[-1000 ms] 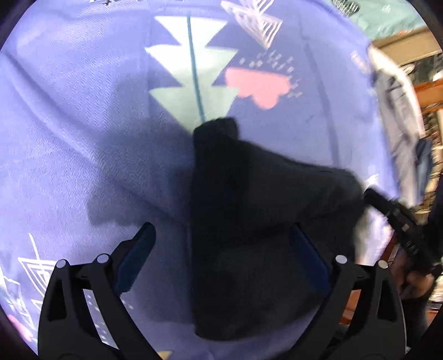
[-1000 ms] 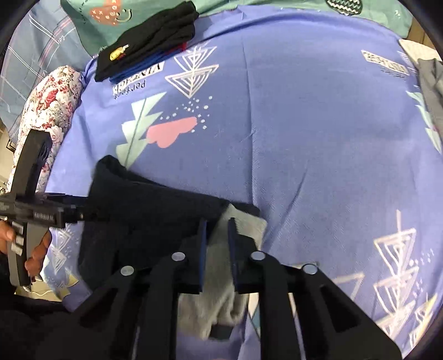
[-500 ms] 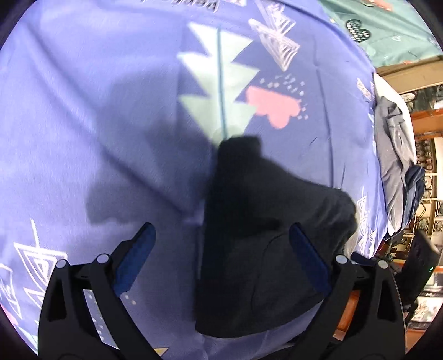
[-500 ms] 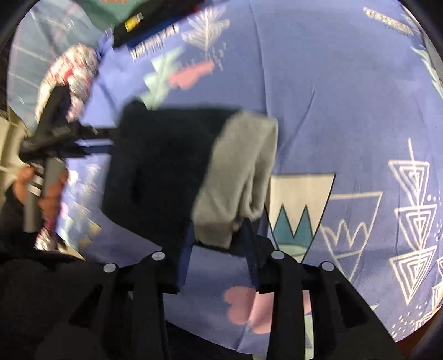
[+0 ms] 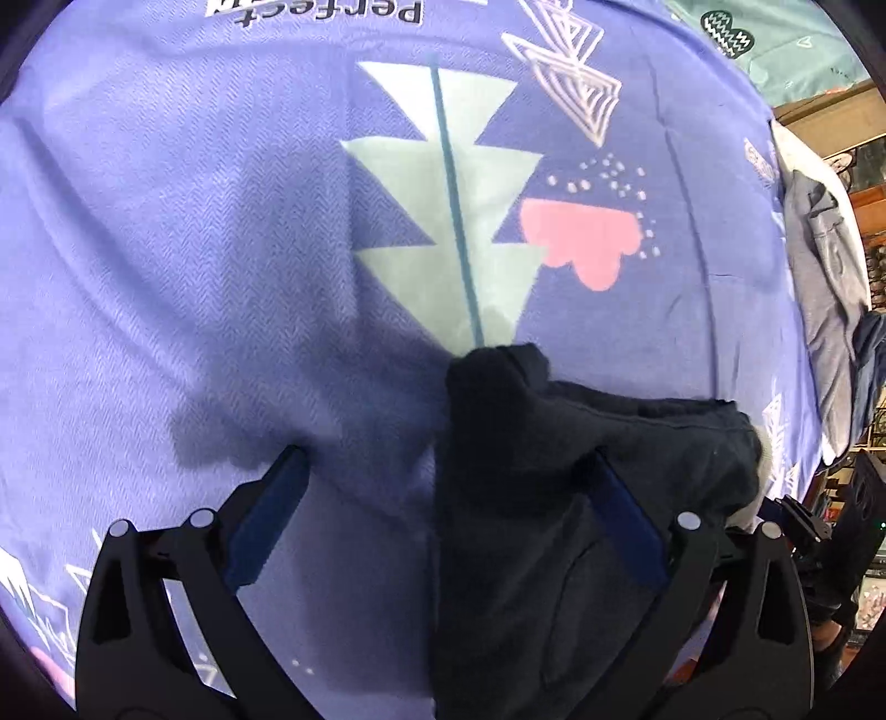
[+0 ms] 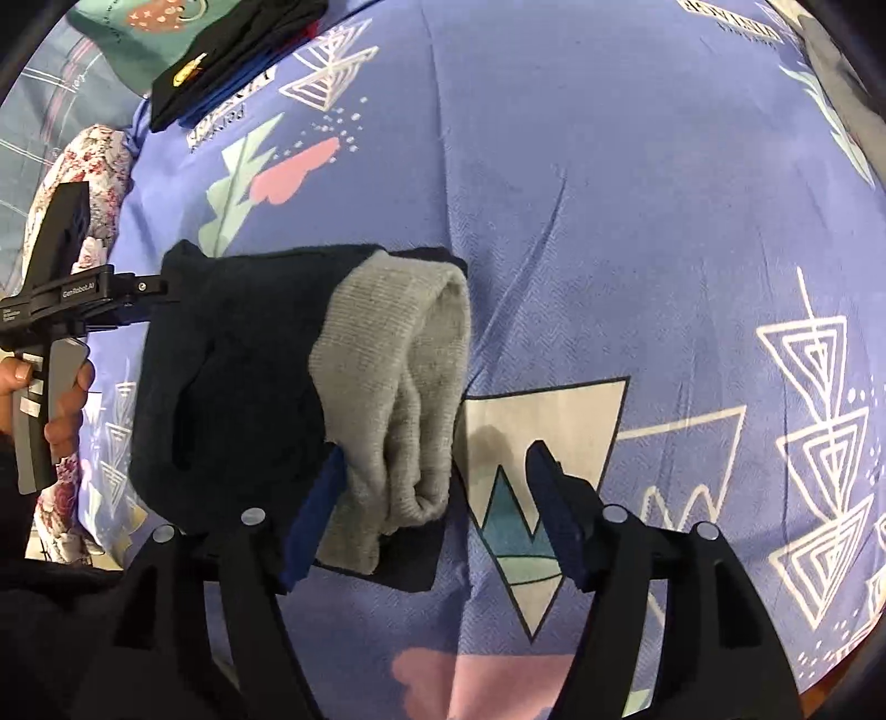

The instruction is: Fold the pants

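Right claw [image 6: 437, 498] is opening, its left pad still brushing the grey cuff, so backing off could drag the pants [image 6: 243, 376] open. Left claw [image 5: 448, 520] hangs wide and empty over them near the bed [image 6: 609, 166] edge, where the bundle could slide off.

"Perfect" upside down on the purple bedsheet [image 5: 166, 232] — "GenRobot.AI" on the left tool [image 6: 133, 307]

Pants' near edge: I lose the dark pants [image 5: 554, 526] below the left wrist frame.
Sheet lettering [image 5: 315, 11]: cut by the top edge, unreadable to me.
Right-edge clothes [image 5: 825, 266]: too distorted to name.
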Motion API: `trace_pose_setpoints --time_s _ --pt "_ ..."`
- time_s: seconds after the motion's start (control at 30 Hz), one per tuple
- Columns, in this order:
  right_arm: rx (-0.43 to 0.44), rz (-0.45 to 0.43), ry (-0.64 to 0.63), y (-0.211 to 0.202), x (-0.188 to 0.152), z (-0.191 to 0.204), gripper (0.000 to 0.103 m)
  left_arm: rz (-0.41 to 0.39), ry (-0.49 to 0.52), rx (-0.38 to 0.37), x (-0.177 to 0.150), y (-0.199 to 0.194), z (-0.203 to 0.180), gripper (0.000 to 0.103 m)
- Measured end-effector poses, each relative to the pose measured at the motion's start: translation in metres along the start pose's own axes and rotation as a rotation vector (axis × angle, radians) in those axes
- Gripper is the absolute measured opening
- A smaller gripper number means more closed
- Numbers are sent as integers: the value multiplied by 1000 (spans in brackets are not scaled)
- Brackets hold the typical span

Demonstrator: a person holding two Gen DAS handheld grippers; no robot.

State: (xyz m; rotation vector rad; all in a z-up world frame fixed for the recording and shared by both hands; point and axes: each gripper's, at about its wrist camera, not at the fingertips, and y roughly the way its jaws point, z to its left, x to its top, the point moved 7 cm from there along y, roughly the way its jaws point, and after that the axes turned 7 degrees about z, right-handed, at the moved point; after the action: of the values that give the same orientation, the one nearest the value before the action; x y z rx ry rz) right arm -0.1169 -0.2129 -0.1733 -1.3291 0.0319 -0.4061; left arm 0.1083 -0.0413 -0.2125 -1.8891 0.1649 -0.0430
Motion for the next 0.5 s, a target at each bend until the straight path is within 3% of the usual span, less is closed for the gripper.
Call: trace_pose_setpoints --time_s 0.1,0.17,0.5 --pt "119 -16 24 -12 0 6 69 -12 -20 -100 -11 -16 0 99" --pt "152 -29 57 -17 3 2 74 0 -51 -167 -22 -21 3 99" --pt "208 38 83 5 5 8 77 154 25 -207 -64 12 -14 99"
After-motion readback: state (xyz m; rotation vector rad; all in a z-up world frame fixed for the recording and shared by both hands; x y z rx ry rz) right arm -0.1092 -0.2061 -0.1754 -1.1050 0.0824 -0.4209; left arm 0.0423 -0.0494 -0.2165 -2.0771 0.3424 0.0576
